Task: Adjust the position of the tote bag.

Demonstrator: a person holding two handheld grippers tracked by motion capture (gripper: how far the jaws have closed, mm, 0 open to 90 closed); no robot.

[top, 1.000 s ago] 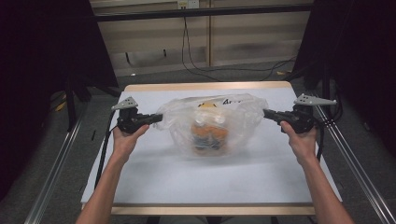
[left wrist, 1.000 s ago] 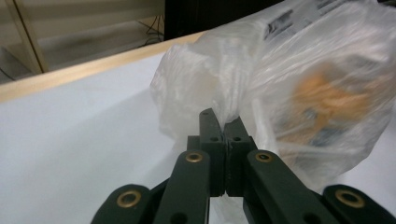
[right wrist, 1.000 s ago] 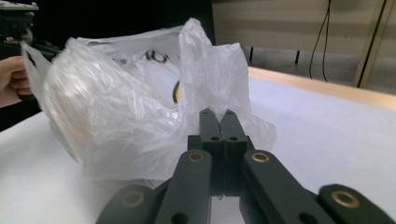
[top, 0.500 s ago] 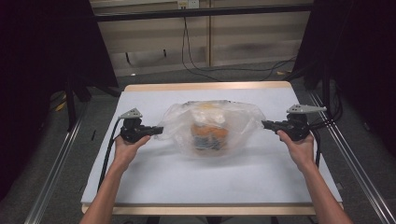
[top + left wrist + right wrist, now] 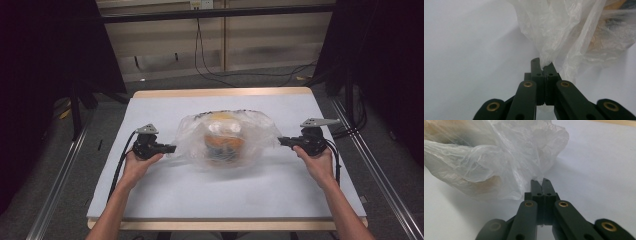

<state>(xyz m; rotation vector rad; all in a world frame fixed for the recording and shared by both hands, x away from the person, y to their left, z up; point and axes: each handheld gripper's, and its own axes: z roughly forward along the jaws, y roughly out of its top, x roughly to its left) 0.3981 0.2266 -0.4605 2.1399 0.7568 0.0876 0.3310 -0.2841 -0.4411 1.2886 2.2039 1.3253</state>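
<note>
A clear plastic bag [image 5: 222,137] lies in the middle of the white table top [image 5: 200,190], with an orange and white item [image 5: 223,142] inside it. My left gripper [image 5: 172,148] is shut on the bag's left edge. In the left gripper view the jaws pinch a fold of the bag [image 5: 564,32], and my left gripper [image 5: 543,65] points along the table. My right gripper [image 5: 281,141] is shut on the bag's right edge. In the right gripper view the crumpled film of the bag [image 5: 499,160] bunches just past my right gripper [image 5: 541,182]. The bag is stretched between both hands.
The table's wooden rim [image 5: 220,92] runs along the far side. Metal rails [image 5: 60,175] flank the table on both sides. Black cables [image 5: 210,60] hang on the wall behind.
Both hands have sunk toward the table, and the bag has come down with them onto the surface. The bag looks flatter and wider than before.
</note>
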